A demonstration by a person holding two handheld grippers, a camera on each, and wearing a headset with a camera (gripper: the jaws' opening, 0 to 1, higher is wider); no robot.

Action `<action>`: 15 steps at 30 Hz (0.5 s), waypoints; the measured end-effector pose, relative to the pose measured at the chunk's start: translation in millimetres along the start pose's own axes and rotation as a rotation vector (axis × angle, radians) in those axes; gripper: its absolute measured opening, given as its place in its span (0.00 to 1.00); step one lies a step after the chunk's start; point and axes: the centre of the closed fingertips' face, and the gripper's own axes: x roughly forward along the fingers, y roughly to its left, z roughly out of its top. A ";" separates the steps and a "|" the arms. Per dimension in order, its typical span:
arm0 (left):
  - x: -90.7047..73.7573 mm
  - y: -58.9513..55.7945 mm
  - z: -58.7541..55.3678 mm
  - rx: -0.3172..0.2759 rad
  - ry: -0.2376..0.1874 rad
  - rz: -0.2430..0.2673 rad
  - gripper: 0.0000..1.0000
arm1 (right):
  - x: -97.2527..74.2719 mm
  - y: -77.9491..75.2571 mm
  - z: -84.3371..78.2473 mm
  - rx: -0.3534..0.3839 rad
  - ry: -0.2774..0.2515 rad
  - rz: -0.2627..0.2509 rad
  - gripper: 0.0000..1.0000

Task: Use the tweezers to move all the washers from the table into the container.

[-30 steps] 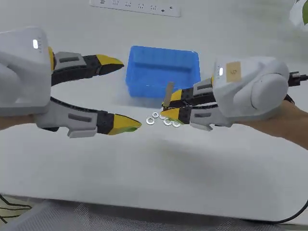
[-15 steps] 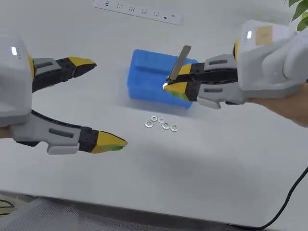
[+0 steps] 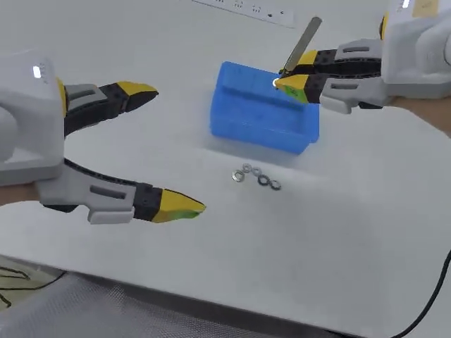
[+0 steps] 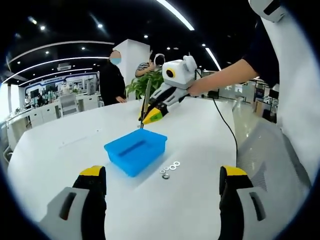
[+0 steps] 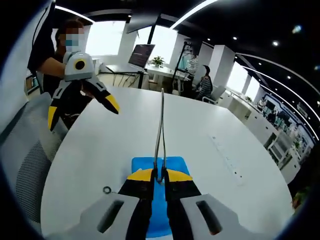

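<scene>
**Over the container: tweezers clamped, washers on the table**

Over the far right corner of the blue container, your right gripper has its jaws pinched almost together on the tweezers. The right gripper view shows both yellow tips pressed against the two thin steel legs. In the head view the tweezers slant up and away from the jaws; in the left gripper view their lower end points down toward the container's far rim. Whether anything sits between the tweezer tips is too small to tell.

Your left gripper hangs over the near left part of the white table — jaws spread wide, nothing between them. It is well apart from the container and touches nothing.

On the table just in front of the container's near wall lies a small cluster of washers in a short, loose row — close to one another, flat on the surface, and apart from both grippers. The container's inside looks bare blue where it shows in the head view, though the right gripper covers part of it.

Along the far edge of the table runs a white power strip.
</scene>
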 end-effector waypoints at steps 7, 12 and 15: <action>-3.4 3.5 -12.4 -0.016 0.028 0.002 0.99 | 28.7 0.9 -34.7 0.020 0.049 0.049 0.09; -5.7 7.0 -22.8 -0.018 0.065 0.008 0.99 | 44.0 3.3 -54.2 0.003 0.079 0.087 0.09; -6.2 8.5 -25.2 -0.029 0.069 0.013 0.99 | 48.6 4.9 -60.4 0.007 0.082 0.094 0.09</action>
